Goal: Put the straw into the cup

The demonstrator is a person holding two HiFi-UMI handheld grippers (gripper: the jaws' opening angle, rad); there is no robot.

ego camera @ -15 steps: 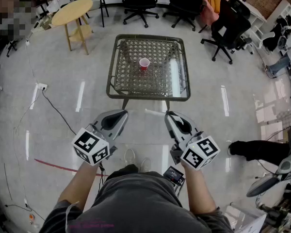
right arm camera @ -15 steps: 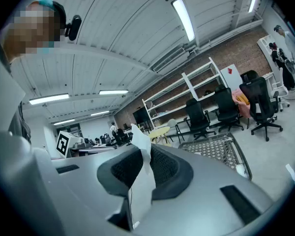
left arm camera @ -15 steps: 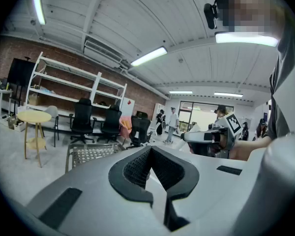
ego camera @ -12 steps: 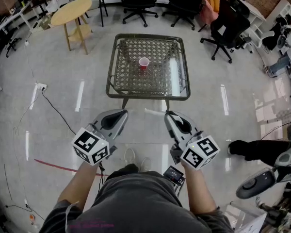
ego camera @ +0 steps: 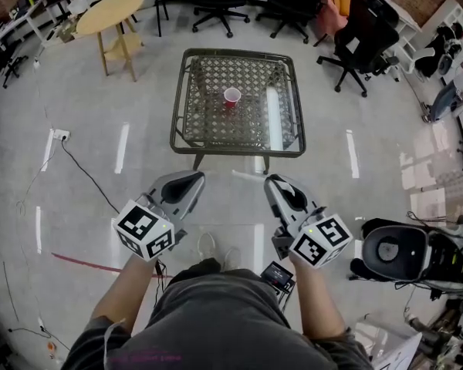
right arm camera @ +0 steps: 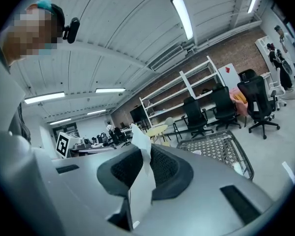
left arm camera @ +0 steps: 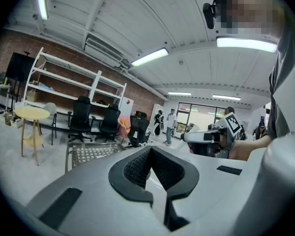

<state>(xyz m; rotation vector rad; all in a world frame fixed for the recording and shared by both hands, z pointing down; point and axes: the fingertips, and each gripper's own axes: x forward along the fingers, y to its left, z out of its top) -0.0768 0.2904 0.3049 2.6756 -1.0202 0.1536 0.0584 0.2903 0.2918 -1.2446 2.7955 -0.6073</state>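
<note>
Head view: red cup (ego camera: 231, 96) upright near middle of table (ego camera: 208, 122), mouth up. Both grippers well short of table's near edge, held over the floor. Right gripper (ego camera: 272, 181) pinching a flat white straw (right arm camera: 140, 181), apparently paper-wrapped, upper end standing clear above the pads. Left gripper (ego camera: 193, 177) pressed together, nothing between. Risks, as judged: thin, slick wrapper in a narrow pinch, so liable to swivel or slide during the approach to table; free end apt to wobble and miss the small cup mouth; light cup easily tipped by a nudge on its rim, with the empty gripper not yet near table to steady it; reflective glass top of table, so depth hard to read. Hard to make out: cup contents, too small to tell; straw in head view, not separable from pale floor glints beside table's near edge; wrapped or bare, not certain; length behind the pads, hidden.
</note>
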